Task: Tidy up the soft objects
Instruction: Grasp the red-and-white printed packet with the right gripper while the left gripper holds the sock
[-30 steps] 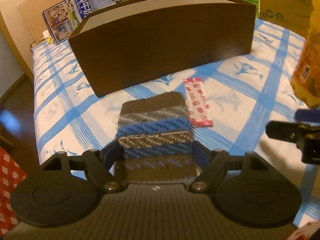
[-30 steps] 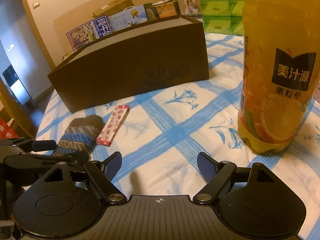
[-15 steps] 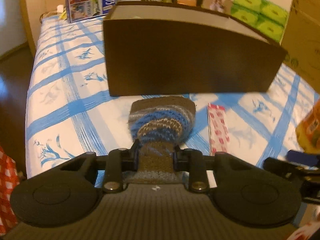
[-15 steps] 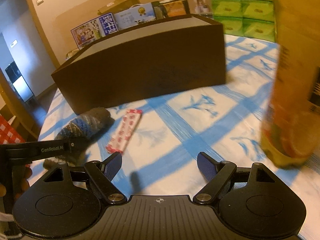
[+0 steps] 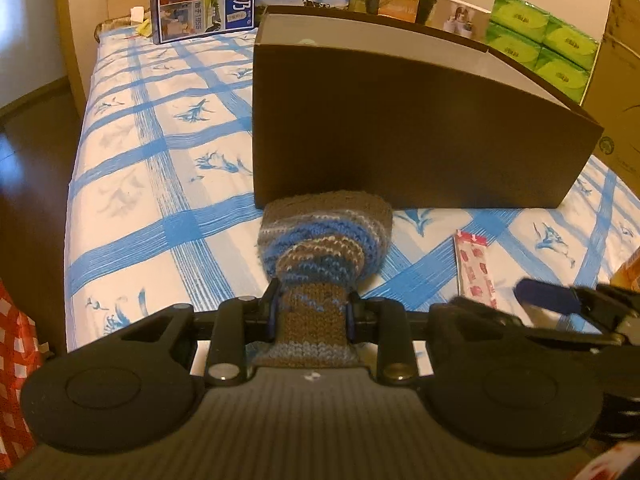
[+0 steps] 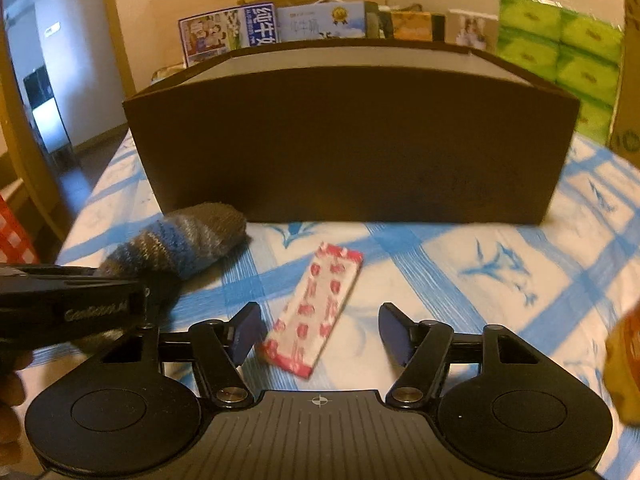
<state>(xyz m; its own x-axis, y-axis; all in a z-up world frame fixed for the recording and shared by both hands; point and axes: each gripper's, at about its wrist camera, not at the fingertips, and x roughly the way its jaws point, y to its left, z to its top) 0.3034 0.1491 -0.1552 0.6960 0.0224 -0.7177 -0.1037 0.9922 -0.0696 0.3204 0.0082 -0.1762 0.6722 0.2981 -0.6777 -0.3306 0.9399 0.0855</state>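
Observation:
A knitted brown-and-blue striped sock (image 5: 324,236) lies on the blue-checked sheet in front of a dark brown box (image 5: 400,136). My left gripper (image 5: 311,310) is shut on the sock's cuff end, which bunches between the pads. In the right wrist view the same sock (image 6: 180,240) reaches out from the left gripper's arm at the left. A red-and-white packet (image 6: 316,304) lies flat beside it, also seen as the packet (image 5: 476,268) in the left wrist view. My right gripper (image 6: 316,330) hovers over the packet's near end, its jaws closing, pads apart from the packet.
The dark brown box (image 6: 348,140) stands open-topped across the middle of the bed. Milk cartons (image 5: 204,0), green tissue packs (image 5: 540,44) and a cardboard box (image 5: 620,80) line the back. An orange juice bottle (image 6: 624,356) is at the right edge. The floor drops off left.
My left gripper closed on the sock and rolled, bunching it. My right gripper swung left from the juice bottle to over the red-and-white packet, and its jaws narrowed.

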